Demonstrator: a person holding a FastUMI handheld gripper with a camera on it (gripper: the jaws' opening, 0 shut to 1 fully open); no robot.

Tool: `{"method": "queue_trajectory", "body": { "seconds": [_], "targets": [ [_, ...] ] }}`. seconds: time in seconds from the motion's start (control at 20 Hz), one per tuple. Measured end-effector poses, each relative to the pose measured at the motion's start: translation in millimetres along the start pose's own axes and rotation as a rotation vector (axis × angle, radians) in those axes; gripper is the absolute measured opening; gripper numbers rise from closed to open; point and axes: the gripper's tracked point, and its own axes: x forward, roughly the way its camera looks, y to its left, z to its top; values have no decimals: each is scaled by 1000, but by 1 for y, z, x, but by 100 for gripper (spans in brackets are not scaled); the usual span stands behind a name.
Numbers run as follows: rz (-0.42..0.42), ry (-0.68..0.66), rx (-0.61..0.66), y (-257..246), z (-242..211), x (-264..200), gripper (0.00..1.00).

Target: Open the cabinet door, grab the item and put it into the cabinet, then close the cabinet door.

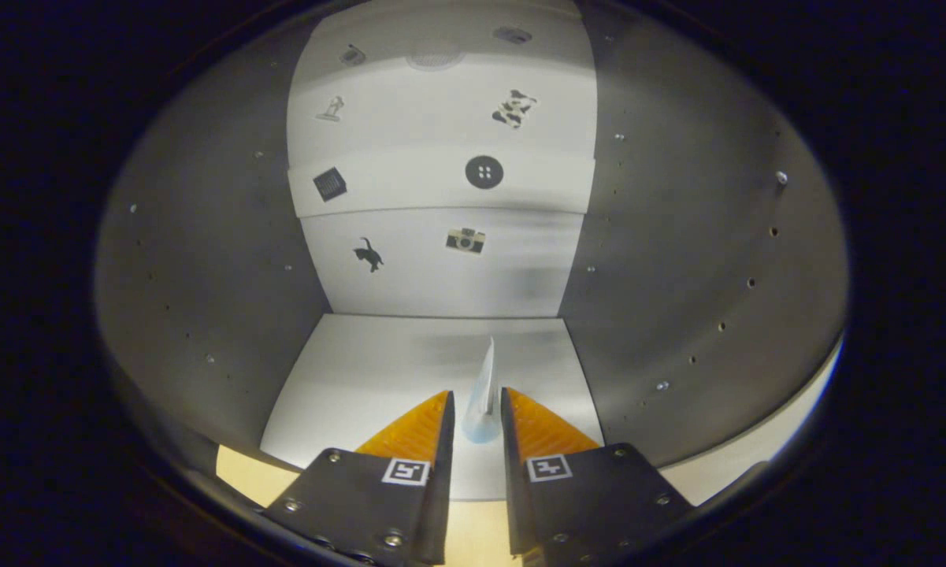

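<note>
I am looking straight into the open cabinet [205, 260], with its white floor [362, 378] just ahead of the fingers. My gripper [477, 413] is shut on a slim, pale blue-and-white tube-like item [484, 390], which stands upright between the two fingers with its flat, pointed end up. The item hangs over the front part of the cabinet floor; whether its base touches the floor I cannot tell. The cabinet door is out of sight.
Grey side walls [677, 260] with rows of small holes close in left and right. The white back wall [441, 268] carries small stickers, and a white shelf edge [409, 185] crosses it higher up. A pale wooden front edge [240, 472] lies below the floor.
</note>
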Motion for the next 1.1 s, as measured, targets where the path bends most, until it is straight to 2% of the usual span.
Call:
{"method": "queue_trajectory", "body": {
  "seconds": [0.35,0.45,0.6,0.7,1.0,1.05,1.1],
  "targets": [
    [-21,-216,19,-5,32,-51,30],
    [-36,-277,5,-5,36,-76,38],
    [-54,-363,-11,-3,40,-115,40],
    [-57,-408,-15,1,38,-146,47],
    [-61,-535,6,7,31,-223,86],
    [-59,-546,6,9,26,-236,85],
    [-67,-551,6,10,18,-249,99]
  ]
}}
